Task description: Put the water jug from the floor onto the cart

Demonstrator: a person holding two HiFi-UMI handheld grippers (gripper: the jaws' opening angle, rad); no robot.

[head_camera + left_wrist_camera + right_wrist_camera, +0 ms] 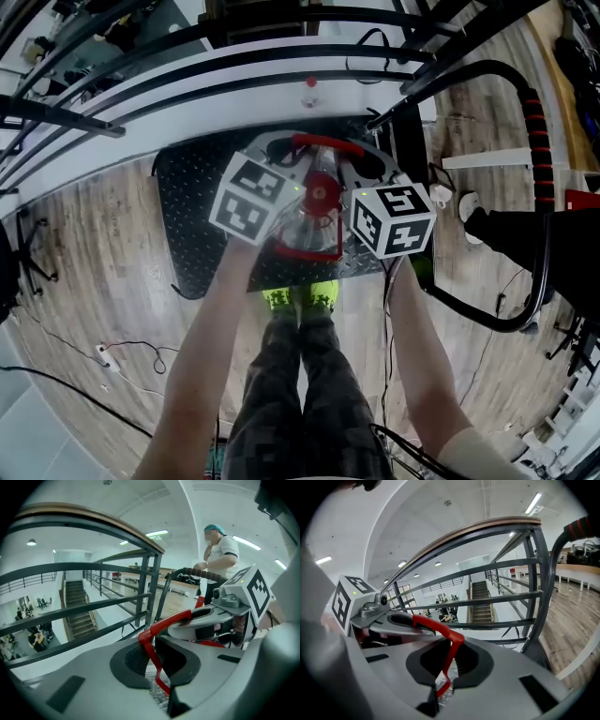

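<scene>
The left gripper (153,658) and right gripper (447,661) each have jaws pinched on the red handle (164,622) of the water jug (317,199). It is over the black studded cart (192,220), possibly resting there. Around it are a wood-plank floor (94,272), a grey railing (497,569) and stairs (480,603).

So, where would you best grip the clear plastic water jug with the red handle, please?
Grip its thin red handle bars, left gripper from the left, right gripper from the right, as now; the clear body looks too wide for jaws.
</scene>
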